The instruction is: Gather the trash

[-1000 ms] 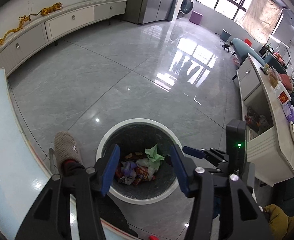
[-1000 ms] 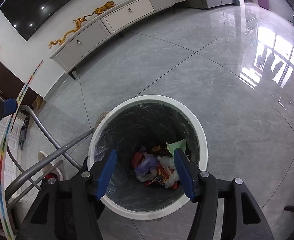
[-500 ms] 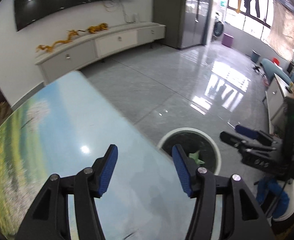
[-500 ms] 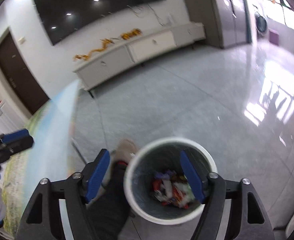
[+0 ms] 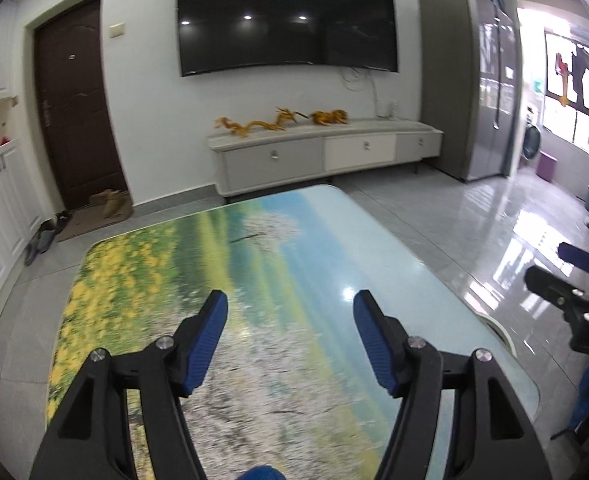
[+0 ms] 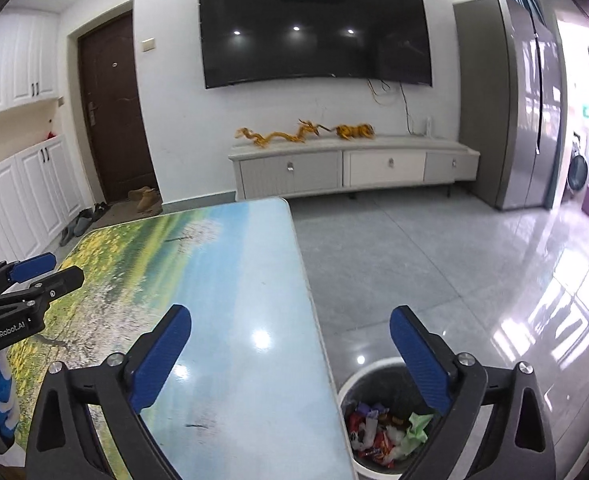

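Observation:
A white-rimmed trash bin point(image 6: 370, 376) with a dark liner stands on the floor by the table's right edge; it holds several wrappers point(image 6: 378, 434) and a green paper scrap point(image 6: 416, 430). Only a sliver of its rim point(image 5: 500, 330) shows in the left wrist view. My left gripper point(image 5: 290, 340) is open and empty above the landscape-print table point(image 5: 254, 280). My right gripper point(image 6: 290, 354) is open and empty, straddling the table edge point(image 6: 314, 320) and the bin. Each gripper shows at the side of the other's view, the right one point(image 5: 566, 276) and the left one point(image 6: 34, 276).
A white TV cabinet point(image 6: 354, 168) with golden dragon figures point(image 6: 302, 132) stands at the far wall under a wall TV point(image 6: 314, 28). A brown door point(image 6: 114, 112), shoes point(image 6: 82, 220) and white cupboards point(image 6: 14, 200) are at left. Glossy grey floor point(image 6: 454, 272) lies at right.
Both grippers have lifted and tilted up from over the bin to level over the table. The view now shows the far wall; the bin has dropped to the lower right.

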Motion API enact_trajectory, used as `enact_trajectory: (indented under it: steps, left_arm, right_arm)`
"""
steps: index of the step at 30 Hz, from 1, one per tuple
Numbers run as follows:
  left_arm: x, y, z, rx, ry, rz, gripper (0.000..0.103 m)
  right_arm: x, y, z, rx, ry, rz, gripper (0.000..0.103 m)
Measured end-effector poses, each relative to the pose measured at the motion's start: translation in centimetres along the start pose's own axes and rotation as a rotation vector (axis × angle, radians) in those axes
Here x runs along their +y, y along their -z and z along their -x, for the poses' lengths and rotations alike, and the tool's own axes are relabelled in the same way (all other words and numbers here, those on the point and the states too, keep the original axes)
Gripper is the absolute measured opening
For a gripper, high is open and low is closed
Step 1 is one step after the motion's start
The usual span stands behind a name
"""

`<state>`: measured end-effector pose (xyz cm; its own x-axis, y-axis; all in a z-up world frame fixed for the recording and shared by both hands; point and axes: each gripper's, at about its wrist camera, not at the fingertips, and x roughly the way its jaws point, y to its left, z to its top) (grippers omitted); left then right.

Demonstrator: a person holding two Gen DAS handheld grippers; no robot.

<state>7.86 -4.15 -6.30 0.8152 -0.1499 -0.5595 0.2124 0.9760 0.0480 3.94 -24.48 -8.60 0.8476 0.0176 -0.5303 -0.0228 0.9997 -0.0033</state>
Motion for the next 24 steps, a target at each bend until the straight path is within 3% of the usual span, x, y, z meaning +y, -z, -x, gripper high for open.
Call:
enact_trajectory:
  steps: [2,10,16,24]
  left_arm:
    - [1.2,0.4,0.4,-0.009,-0.025,0.027,0.075]
    - [3.1,0.7,2.3,-0.104,-0.067,0.086,0.099]
    - [2.8,0.0,3.2,-0.153,-0.043,0.084,0.102]
    - [0.8,-0.7,3.0,-0.162,-0.01,0.036,0.102]
  right_arm:
    - [1.4,-0.3,0.4,-0.02,0.011,0.025,0.103]
    - [4.2,-0.9,1.4,-0.058,0.06,0.066,0.103]
    - [3.4,-0.3,2.2,-0.066,0.108,0.036,0.103]
    - [1.9,0.2,2.7,-0.067,0.162,-0.004,0.103]
